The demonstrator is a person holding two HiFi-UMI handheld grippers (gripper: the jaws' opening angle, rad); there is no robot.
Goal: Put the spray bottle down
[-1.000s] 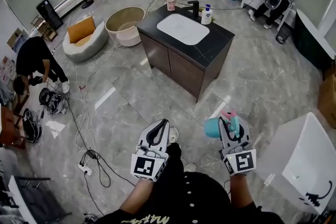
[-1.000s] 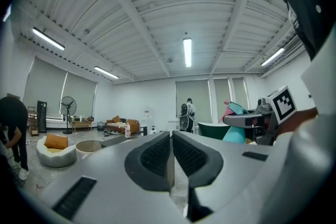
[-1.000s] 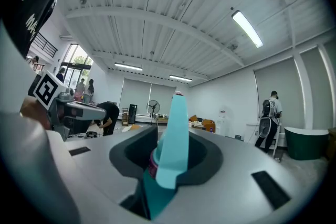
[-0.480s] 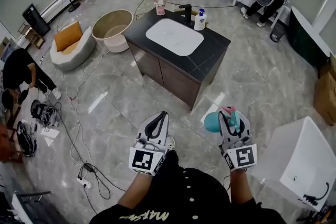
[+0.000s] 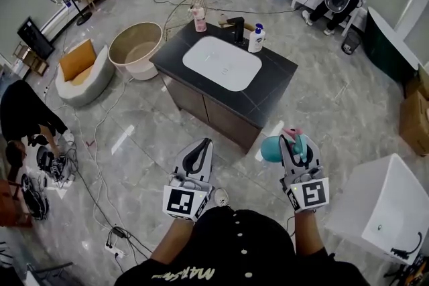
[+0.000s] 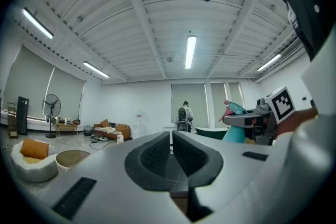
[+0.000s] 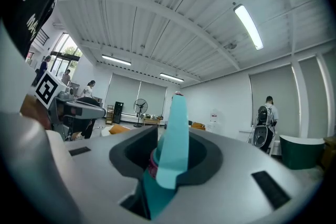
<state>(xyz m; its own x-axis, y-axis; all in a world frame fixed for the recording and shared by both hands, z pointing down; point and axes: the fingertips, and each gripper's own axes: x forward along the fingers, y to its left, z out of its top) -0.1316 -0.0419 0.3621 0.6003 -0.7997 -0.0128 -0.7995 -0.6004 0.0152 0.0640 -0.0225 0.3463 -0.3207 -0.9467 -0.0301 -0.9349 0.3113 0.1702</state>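
A teal spray bottle (image 5: 272, 149) with a pink trigger sits in my right gripper (image 5: 295, 146), which is shut on its neck and held level at the lower right of the head view. In the right gripper view the bottle's teal head (image 7: 174, 128) stands upright between the jaws of the right gripper (image 7: 168, 153). My left gripper (image 5: 200, 156) is held beside it at the lower middle, shut with nothing in it; in its own view the left gripper (image 6: 171, 150) shows its pads almost touching. The bottle (image 6: 234, 132) also appears at the right of that view.
Ahead stands a dark vanity island (image 5: 276, 74) with a white sink, a black faucet (image 5: 237, 26), a soap pump bottle (image 5: 255, 38) and a pink bottle (image 5: 200, 19). A white bathtub (image 5: 383, 209) is at the right, a round tub (image 5: 136, 49) at the left. Cables cross the floor. People are at the far right and the left edge.
Both grippers have been carried forward towards the vanity island, which now lies nearer in the head view. The right gripper's hold on the spray bottle is unchanged.
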